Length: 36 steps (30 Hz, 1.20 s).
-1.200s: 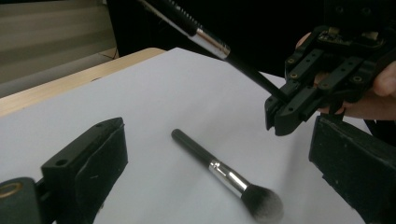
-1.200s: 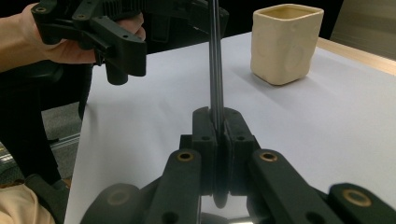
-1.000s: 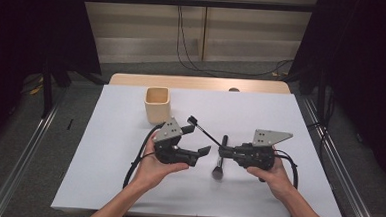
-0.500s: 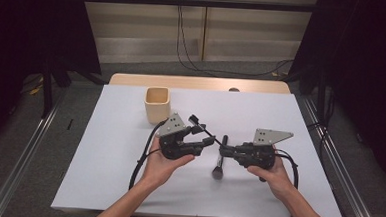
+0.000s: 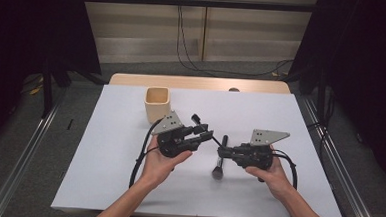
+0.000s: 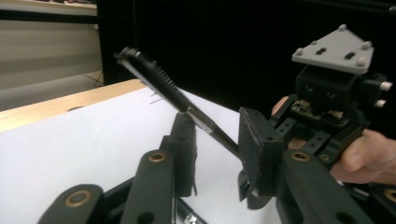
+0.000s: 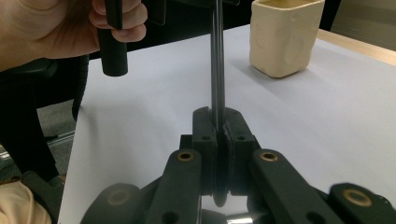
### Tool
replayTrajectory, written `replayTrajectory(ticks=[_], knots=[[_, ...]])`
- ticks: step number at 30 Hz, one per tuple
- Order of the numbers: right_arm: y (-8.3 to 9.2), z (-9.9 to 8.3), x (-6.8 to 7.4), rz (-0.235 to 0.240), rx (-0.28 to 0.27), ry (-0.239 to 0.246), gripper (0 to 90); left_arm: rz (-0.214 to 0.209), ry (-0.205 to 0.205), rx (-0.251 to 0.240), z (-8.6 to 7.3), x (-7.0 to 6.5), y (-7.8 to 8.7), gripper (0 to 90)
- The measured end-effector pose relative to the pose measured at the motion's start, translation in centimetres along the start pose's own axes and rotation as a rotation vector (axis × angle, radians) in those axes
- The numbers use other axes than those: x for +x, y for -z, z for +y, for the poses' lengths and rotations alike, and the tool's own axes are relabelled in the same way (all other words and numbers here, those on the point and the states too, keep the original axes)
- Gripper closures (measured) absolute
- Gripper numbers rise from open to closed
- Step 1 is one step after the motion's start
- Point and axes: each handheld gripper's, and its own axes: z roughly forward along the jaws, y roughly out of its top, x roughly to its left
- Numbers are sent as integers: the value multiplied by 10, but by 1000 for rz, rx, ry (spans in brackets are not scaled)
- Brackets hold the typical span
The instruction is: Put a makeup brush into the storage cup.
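Black and thin, the stick point(image 6: 159, 81) is the thing you are working on, and it hangs in the air above the white table cover point(image 5: 102, 174), running between your two tools near the middle of the table. Your right gripper point(image 5: 225, 150) has its jaws pressed together on one end of the stick; in the right gripper view the two pads meet with the shaft pinched between them and rising straight away from the camera. Your left gripper point(image 5: 205, 134) has just been closing its jaws, and the stick passes between them, but in the left gripper view a clear gap shows beside the shaft, so they are not clamped on it (it seems to brush the tip of the jaw on that view's left, though you cannot tell for sure). The far end of the stick is ridged like a small brush and tilts up past the left jaws. Your left hand point(image 5: 160, 162) and right hand point(image 5: 270, 172) each wrap a gripper body from below. A second, thicker black stick point(image 5: 219, 162) lies flat on the cover just under the two grippers, apart from both. A beige cup point(image 5: 157, 103) stands upright behind the left gripper, near it but not touching.
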Motion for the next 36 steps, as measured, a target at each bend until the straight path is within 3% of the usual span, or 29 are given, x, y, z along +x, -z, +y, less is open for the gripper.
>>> replayTrajectory(ticks=[3,10,12,17,22,24,27,33,36], knots=[[-2,0,1,2,10,5,857,-19,31,-11,1,1,0,713],[-8,-2,2,15,26,14,852,-52,39,-17,4,-3,1,783],[-9,-2,3,16,24,9,849,-45,41,-22,6,-4,2,793],[-11,0,6,18,21,7,818,-55,41,-27,9,-4,3,804],[-11,0,6,2,13,1,743,-66,76,-26,10,-3,4,832],[-10,0,6,-25,8,-7,689,-76,74,-27,10,-5,4,845],[-9,1,5,-31,-5,-12,651,-70,23,-19,15,-12,5,855],[-7,1,5,-49,-14,-15,603,-45,-1,-17,17,-12,7,856],[-6,1,4,-51,-19,-16,579,-51,8,-13,16,-9,7,856]])
